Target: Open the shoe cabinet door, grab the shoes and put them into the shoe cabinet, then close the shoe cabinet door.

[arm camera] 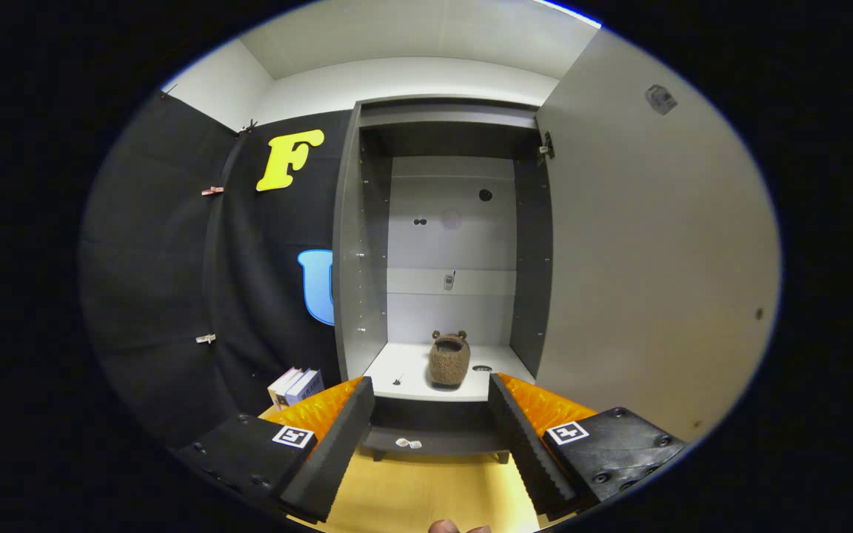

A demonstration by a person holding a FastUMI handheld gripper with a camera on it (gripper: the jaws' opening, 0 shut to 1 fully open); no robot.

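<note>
The grey shoe cabinet [352, 244] stands ahead with its door [656, 252] swung wide open to the right. On its white bottom shelf [404, 370] stands a brown fuzzy shoe [449, 358] with two small ears, upright, beyond the fingertips. My gripper [432, 392] is open, with nothing between its fingers, a short way in front of the shelf's front edge. The shoe lies ahead of the gap and apart from both fingers.
Several books [297, 386] stand on the wooden floor [426, 492] left of the cabinet, against the black cloth wall. A small white scrap [408, 443] lies under the cabinet's base. The open door bounds the right side. A fingertip [456, 527] peeks in below.
</note>
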